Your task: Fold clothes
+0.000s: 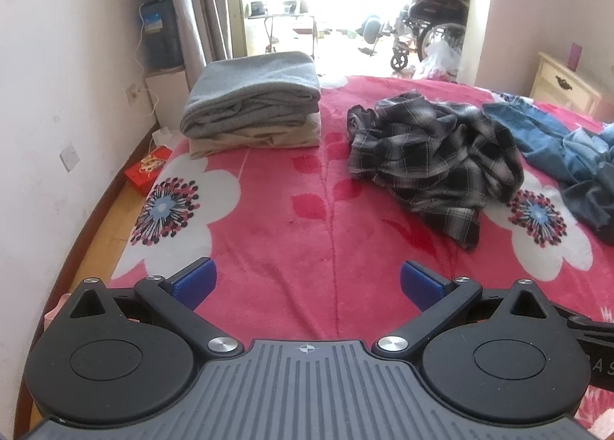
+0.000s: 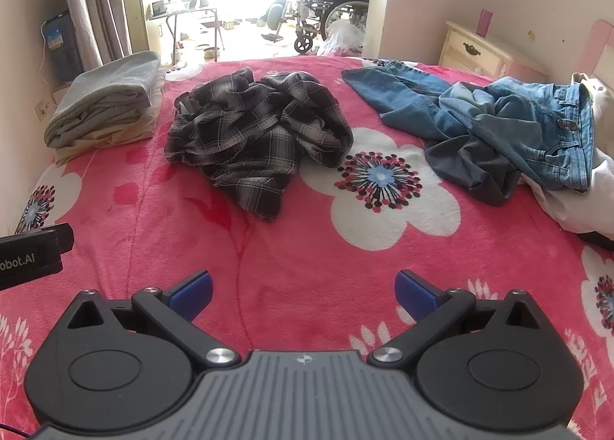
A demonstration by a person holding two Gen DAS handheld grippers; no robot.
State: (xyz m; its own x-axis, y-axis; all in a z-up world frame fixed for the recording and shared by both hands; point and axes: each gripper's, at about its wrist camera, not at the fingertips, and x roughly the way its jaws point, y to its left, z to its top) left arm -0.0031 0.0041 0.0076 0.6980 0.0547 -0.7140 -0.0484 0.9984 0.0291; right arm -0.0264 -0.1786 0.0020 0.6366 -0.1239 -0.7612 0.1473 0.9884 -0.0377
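Note:
A crumpled black-and-white plaid shirt (image 1: 433,156) (image 2: 253,133) lies in a heap on the pink flowered blanket (image 1: 299,217) (image 2: 307,240). Blue jeans (image 1: 556,140) (image 2: 506,121) sprawl unfolded to its right, over a dark grey garment (image 2: 472,163). A folded stack, grey on top of beige (image 1: 253,102) (image 2: 103,102), sits at the bed's far left corner. My left gripper (image 1: 307,286) is open above bare blanket, well short of the shirt. My right gripper (image 2: 303,290) is open too, nothing between its blue pads.
A wall runs along the bed's left edge, with a red box (image 1: 146,171) on the floor there. A cream nightstand (image 2: 479,48) stands at the far right. White bedding (image 2: 575,202) lies beside the jeans. A wheelchair (image 2: 334,6) sits beyond the doorway.

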